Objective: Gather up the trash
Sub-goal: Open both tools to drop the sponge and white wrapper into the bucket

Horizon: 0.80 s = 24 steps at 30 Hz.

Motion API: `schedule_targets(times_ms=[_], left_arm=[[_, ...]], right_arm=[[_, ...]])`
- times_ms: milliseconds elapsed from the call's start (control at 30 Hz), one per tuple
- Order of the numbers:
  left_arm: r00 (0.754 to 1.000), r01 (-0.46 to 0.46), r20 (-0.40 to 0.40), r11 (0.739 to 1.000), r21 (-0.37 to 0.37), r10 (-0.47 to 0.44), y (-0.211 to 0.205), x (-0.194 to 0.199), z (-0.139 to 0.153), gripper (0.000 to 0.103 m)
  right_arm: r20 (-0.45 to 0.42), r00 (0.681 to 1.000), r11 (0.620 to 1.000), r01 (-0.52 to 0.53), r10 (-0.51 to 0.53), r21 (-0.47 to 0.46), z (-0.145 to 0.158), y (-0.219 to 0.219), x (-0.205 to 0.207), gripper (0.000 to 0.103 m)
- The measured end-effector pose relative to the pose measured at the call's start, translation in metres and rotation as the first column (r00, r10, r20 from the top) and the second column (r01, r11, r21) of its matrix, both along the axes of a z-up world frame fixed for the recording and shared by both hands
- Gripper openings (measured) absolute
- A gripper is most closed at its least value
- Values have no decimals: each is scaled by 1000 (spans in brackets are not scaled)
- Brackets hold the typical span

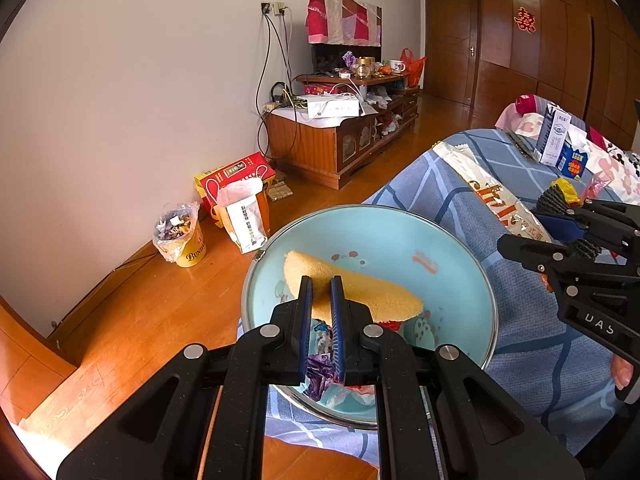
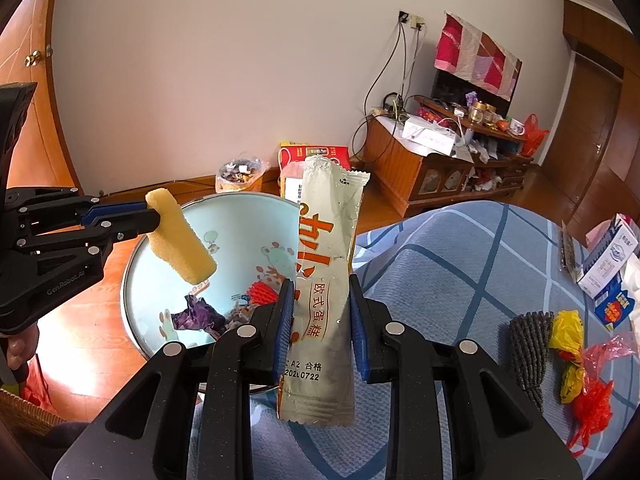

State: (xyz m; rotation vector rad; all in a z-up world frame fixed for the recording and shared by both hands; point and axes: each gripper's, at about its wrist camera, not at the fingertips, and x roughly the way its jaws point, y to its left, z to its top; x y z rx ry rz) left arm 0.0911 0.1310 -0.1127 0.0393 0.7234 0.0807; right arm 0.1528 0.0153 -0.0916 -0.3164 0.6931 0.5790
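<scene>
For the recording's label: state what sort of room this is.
Most likely a lived-in home bedroom or living room: a checked blue bedspread, a cluttered wooden TV cabinet against the wall, and wood flooring.

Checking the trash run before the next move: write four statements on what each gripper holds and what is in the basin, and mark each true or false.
1. The left gripper is shut on the yellow sponge. True.
2. The right gripper holds a milk carton. False: its jaws grip the cake wrapper.
3. The light blue basin already contains a purple wrapper. True.
4. The sponge lies flat on the basin's bottom. False: it is held up above the basin.
</scene>
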Motion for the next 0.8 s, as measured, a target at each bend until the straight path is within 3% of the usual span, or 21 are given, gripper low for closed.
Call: schedule_targets(times_ms=[133,200,267,400,467,633,800], left_arm=[[1000,4,-1,1000,-6,-4,-2,-1,-1,14],[1000,7,-1,1000,-11,-7,-4,-2,-1,16],[1000,8,1,1000,-10,-8,-7,-3,-2,20],[1000,11,3,1000,-11,-11,-9,-3,-4,30],[1000,6,11,1000,-12,-6,-9,-4,-4,48],[1000,21,10,1000,-19,-21,-11,-3,-4,48],[999,38,6,999,-13,-38,-17,-4,-6,59]], right_arm=[[-9,1000,1000,-14,14,-1,-2,1,0,28],[-7,1000,1000,-21,21,8,-2,1,-1,44],[-5,1000,1000,-18,18,15,-2,0,-1,49],[-2,1000,1000,-10,10,21,-2,-2,-1,53],[1,1000,1000,-5,5,23,-1,-4,-1,56],[5,1000,1000,5,-5,26,-1,-7,-1,59],[10,1000,999,18,-19,32,1,-14,-3,63]])
